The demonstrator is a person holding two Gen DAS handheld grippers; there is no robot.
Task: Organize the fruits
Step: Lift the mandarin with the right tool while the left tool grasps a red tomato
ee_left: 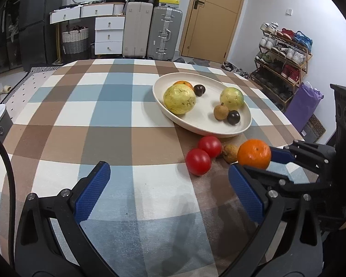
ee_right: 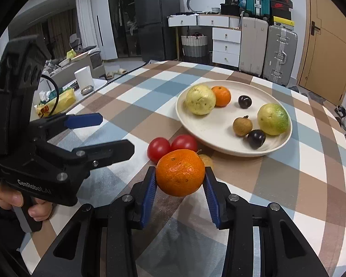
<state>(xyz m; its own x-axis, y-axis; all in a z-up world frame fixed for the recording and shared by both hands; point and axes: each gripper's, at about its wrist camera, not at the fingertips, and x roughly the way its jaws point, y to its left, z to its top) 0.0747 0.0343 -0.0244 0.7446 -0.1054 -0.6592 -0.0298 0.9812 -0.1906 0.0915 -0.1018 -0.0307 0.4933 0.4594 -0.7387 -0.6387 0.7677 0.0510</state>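
Fruits are split between a round cream plate (ee_right: pixel 286 138) on the checked blue, brown and white tablecloth (ee_right: pixel 136 97) and the cloth just in front of it, where two red tomatoes (ee_right: pixel 170 145) and a small brownish longan (ee_left: pixel 230 153) lie close together. The right gripper (ee_right: pixel 180 180) clamps a bright orange mandarin (ee_right: pixel 180 172) between its blue pads (ee_right: pixel 150 191), apparently lifted just clear of the cloth. The left gripper (ee_left: pixel 168 189) hangs wide apart and empty over bare cloth. To finish well, I would carry the mandarin over the near rim and lower it into the bare patch of plate, clear of the yellow-green guavas (ee_right: pixel 274 119), before letting go so it cannot roll. "GenRobot.AI" reads on the left tool's body.
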